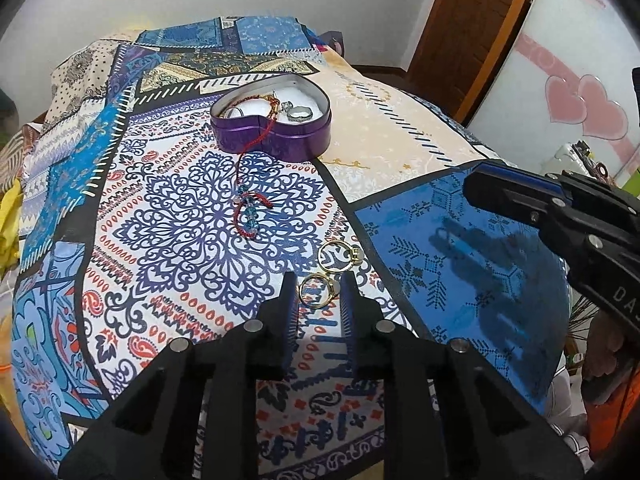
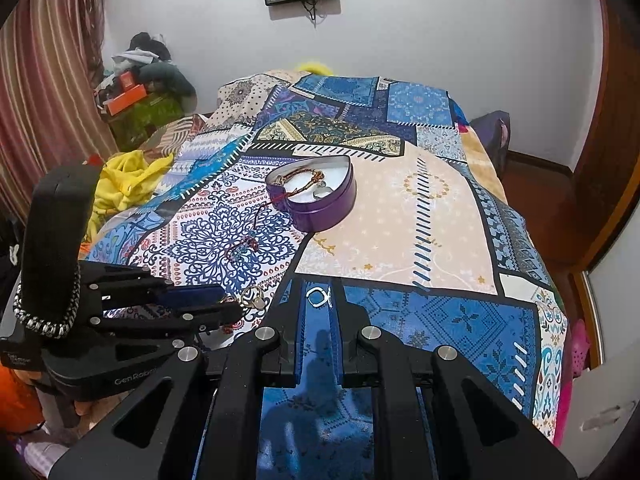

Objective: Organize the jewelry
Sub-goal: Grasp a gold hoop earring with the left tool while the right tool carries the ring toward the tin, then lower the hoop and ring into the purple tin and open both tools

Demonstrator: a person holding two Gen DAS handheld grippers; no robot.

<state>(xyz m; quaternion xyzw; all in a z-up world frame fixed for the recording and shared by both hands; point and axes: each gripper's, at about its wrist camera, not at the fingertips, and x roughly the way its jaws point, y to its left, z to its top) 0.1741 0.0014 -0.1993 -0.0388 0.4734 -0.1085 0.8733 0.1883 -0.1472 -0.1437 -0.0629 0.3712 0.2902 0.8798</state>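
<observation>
My tin [image 1: 272,136] holds some jewelry, but my left claw [image 1: 318,292] is closing on a gold ring [image 1: 314,290], right claw [image 2: 318,294] pinching a silver one [image 2: 317,295]

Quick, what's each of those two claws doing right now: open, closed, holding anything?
Left gripper: open around a gold ring, not gripping.
Right gripper: shut on a small silver ring.

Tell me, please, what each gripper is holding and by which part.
Right gripper pinches a small silver ring by its near edge. Left gripper brackets a gold ring; grip uncertain.
</observation>
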